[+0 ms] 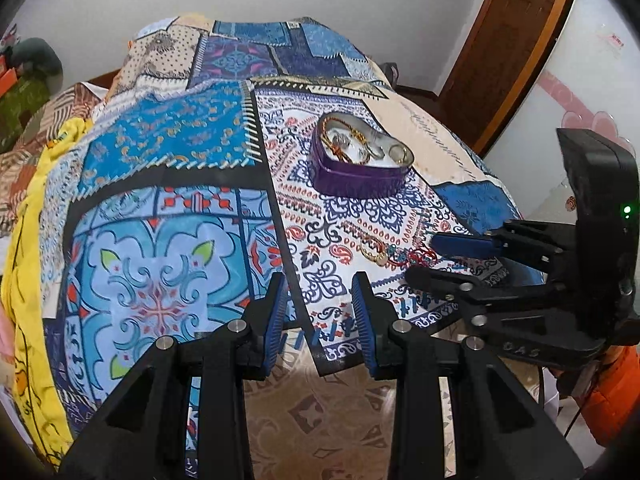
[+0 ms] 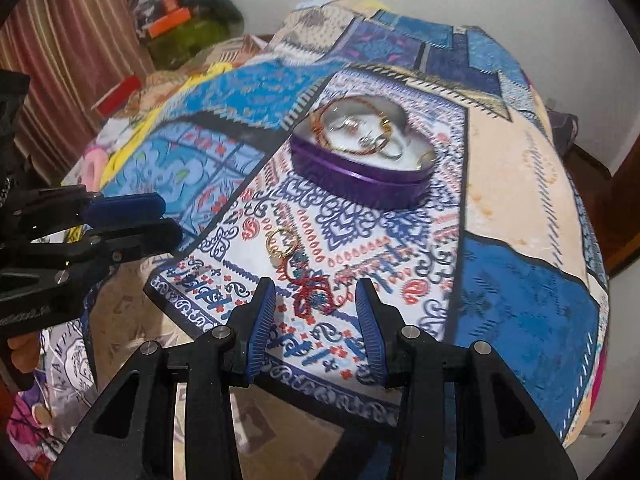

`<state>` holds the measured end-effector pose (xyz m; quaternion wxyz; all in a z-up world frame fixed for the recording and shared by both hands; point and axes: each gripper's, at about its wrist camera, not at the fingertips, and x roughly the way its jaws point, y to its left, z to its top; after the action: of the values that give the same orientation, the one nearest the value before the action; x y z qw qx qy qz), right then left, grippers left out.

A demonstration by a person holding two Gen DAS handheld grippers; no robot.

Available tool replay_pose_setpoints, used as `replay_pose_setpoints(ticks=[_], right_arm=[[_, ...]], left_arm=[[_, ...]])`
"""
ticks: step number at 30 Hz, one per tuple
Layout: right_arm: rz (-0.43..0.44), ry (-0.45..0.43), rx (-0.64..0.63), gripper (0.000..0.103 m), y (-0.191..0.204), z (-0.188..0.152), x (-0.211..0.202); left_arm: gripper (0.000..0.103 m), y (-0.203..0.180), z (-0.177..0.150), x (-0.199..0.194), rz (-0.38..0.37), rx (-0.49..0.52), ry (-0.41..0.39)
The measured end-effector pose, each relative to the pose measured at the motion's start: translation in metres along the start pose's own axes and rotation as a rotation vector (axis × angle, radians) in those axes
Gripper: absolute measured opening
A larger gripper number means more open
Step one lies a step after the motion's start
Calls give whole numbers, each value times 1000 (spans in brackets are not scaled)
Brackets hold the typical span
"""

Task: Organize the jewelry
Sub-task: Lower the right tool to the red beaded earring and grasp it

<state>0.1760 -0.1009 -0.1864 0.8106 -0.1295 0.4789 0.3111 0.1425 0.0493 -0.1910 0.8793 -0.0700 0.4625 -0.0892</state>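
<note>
a bed in a white-walled room, spread with a patchwork quilt (image 1: 168, 208) in blues, creams and reds, wooden door frame (image 1: 516, 40) off to one side. on the quilt, well up from both tools, a purple heart-shaped tin (image 2: 360, 168), lid off, already holding several pieces: a gold-and-red bracelet (image 2: 348, 124) looped along the rim, plus rings or small hoops on the pale lining (too small to tell apart). judged roughly half done or better, going by that filled tin.

left to move: a red beaded string (image 2: 316, 292) tangled on the cloth, and just beside it, touching or nearly so, a small gold ring (image 2: 282, 240). both lay outside the tin, between it and the near edge of the quilt.

right gripper (image 2: 316, 316) hung just over the red string, fingers spread wide either side, nothing pinched yet. left gripper (image 1: 320, 316) held off to the side over bare quilt, jaws likewise parted and empty. probably the red string next, then the ring; the tangle could snag or drag the ring along.
</note>
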Motion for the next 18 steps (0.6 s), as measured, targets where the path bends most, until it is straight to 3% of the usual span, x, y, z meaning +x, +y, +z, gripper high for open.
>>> replay_pose_setpoints(ticks=[6,10,11,18], right_arm=[[-31,-11,-69,38,6,-4,4],[-32,-24,-75,11,3,-5,3],[-27,-25,-72,8,1,-4,3],[-1,-57,-36,8,-11,-5,-4]], left_arm=[[32,-7,-2,9,-23,11,21],[32,-15,-1,18,-44,30,42],[32,-17,0,20,-47,35,46],[32,-36,5,35,-87,92,61]])
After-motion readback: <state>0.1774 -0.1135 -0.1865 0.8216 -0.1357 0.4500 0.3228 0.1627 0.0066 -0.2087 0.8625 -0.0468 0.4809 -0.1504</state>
